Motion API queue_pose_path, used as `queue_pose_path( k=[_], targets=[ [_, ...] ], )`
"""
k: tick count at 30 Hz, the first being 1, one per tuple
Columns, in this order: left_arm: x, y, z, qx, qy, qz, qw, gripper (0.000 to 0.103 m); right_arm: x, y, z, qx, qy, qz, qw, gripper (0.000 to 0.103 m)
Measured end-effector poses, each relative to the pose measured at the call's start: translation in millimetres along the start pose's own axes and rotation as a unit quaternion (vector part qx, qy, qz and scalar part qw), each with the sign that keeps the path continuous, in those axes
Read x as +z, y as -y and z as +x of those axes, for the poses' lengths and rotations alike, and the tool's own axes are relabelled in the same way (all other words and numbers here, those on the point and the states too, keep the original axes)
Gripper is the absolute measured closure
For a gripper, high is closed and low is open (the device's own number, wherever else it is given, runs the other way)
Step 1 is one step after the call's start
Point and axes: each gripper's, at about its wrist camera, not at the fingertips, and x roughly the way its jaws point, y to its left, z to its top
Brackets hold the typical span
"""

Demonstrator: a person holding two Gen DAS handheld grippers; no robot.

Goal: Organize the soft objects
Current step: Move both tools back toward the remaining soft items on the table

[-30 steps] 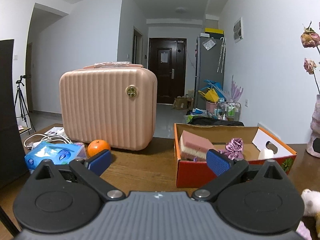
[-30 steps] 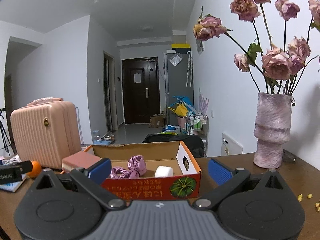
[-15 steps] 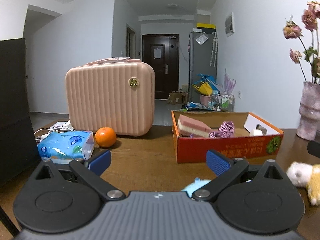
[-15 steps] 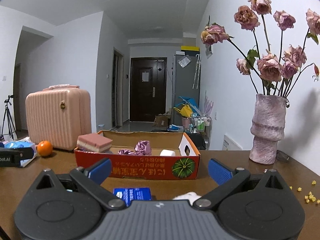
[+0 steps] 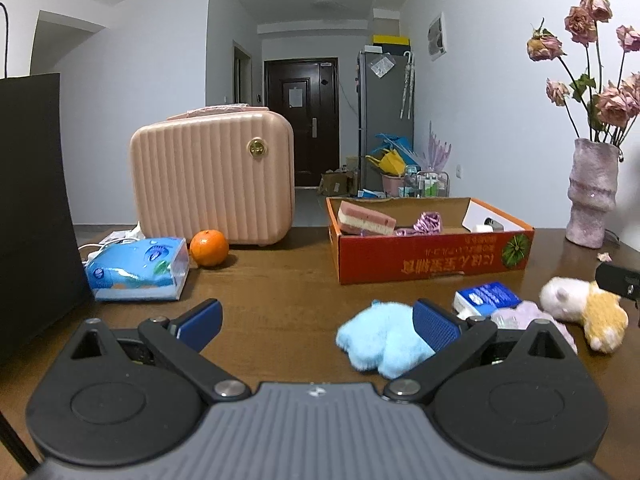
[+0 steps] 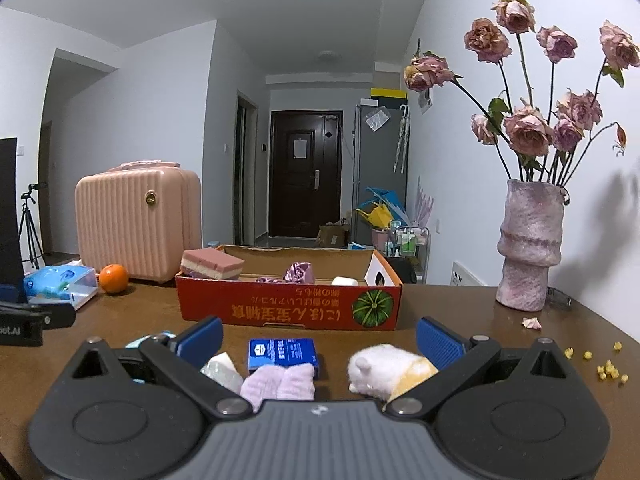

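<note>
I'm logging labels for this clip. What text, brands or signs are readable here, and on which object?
"ool.AI": partial lettering on the left gripper's body, cut off at the right wrist view's edge.
Cardboard box: printed characters on the orange front, upside down; too unclear to quote.
Small blue packet: white print, too small to read.
Tissue pack: no legible words.
Suitcase: round gold badge, unreadable.

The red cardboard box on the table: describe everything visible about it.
The red cardboard box is a shallow, open-topped tray with brown inner walls, upside-down yellow lettering and a green pumpkin picture on its front. It sits flat on the wooden table, holding a pink layered sponge, purple fabric and a small white block.
</note>
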Motion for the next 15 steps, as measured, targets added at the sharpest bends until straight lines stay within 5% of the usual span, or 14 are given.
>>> queue_pose_path(
  k=[15],
  targets=[
    [-15.0,-10.3,-14.0,-0.007,-0.021,-0.005,0.9997,0.000,-14.0,-5.4,-17.8,0.006,-0.019,-0.007,1.000,0.000]
  ],
)
